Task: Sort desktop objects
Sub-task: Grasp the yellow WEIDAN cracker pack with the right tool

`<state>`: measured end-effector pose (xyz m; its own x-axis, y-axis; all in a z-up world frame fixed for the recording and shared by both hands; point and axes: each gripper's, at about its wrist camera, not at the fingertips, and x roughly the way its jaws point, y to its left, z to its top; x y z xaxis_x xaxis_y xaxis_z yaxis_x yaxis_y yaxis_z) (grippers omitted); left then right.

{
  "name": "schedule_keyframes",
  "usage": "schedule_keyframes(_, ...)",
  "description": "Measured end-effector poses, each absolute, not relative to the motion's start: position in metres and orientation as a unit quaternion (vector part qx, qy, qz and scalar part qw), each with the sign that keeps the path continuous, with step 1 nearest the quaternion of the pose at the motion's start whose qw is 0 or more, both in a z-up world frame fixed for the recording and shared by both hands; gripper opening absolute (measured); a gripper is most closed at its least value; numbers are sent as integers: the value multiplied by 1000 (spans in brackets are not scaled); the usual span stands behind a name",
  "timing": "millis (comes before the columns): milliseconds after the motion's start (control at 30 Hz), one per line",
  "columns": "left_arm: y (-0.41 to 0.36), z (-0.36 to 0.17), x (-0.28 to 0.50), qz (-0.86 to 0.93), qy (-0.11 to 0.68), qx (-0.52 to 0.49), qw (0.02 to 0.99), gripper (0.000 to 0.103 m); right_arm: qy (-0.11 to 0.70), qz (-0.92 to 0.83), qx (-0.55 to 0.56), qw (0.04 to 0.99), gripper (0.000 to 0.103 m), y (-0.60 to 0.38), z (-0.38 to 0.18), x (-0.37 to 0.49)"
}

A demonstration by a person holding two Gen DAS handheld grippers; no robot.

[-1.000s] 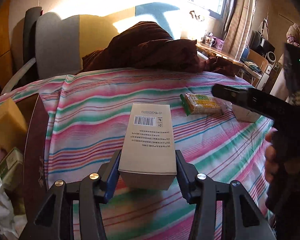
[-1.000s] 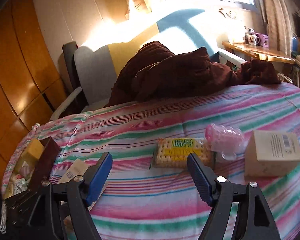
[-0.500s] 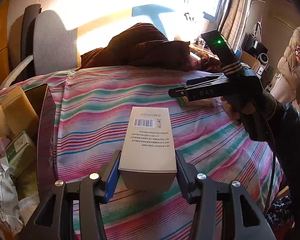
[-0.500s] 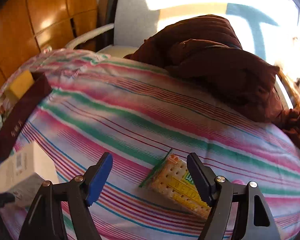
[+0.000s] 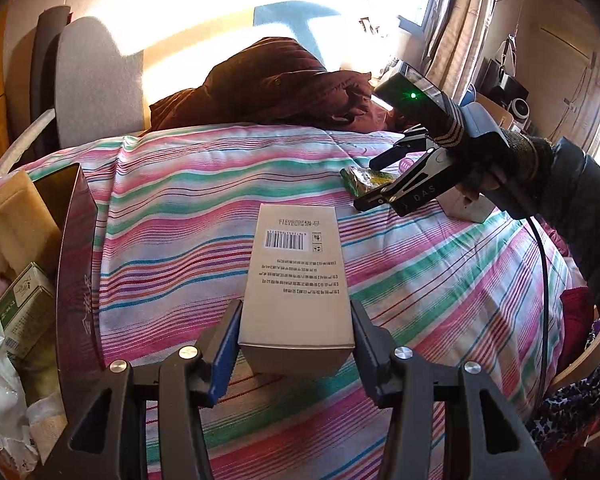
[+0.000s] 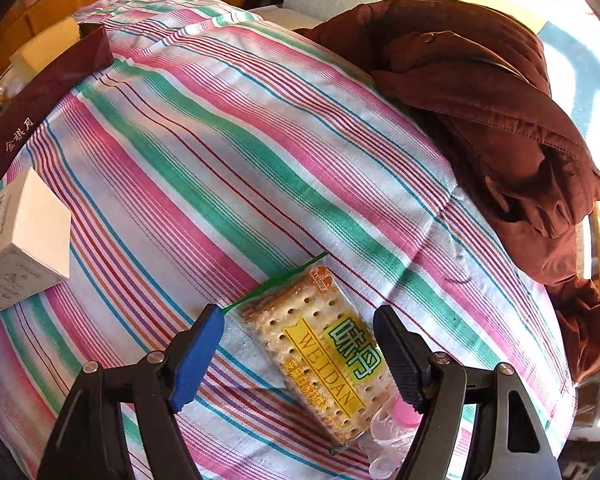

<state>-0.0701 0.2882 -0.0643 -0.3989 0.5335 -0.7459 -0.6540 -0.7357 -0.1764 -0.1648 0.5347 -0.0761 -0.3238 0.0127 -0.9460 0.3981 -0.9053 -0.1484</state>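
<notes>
my left gripper pinches the grey carton just above the striped bedcover. my right gripper is spread wide around the cracker packet lying on the cover, pads not touching it.

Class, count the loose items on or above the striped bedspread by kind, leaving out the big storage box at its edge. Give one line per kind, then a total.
Cardboard boxes: 2, the white barcode box and a second box behind the right gripper
Cracker packets: 1
Pink plastic items: 1
Brown jackets: 1
Total: 5
</notes>
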Motion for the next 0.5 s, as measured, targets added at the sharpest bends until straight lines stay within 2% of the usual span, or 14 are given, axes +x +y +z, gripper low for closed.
schedule_keyframes(100, 290, -67, -71, 832, 73, -419, 357, 54, 160, -798, 568, 126, 77, 545, -75, -165)
schedule_keyframes(367, 290, -73, -66, 836, 78, -413, 353, 55, 127, -825, 542, 97, 69, 550, -64, -148)
schedule_keyframes(433, 289, -72, -63, 837, 79, -412, 352, 55, 116, -832, 535, 90, 62, 547, -60, -141)
schedule_keyframes(500, 286, -72, -59, 836, 80, -414, 352, 55, 104, -837, 531, 85, 62, 540, -55, -132)
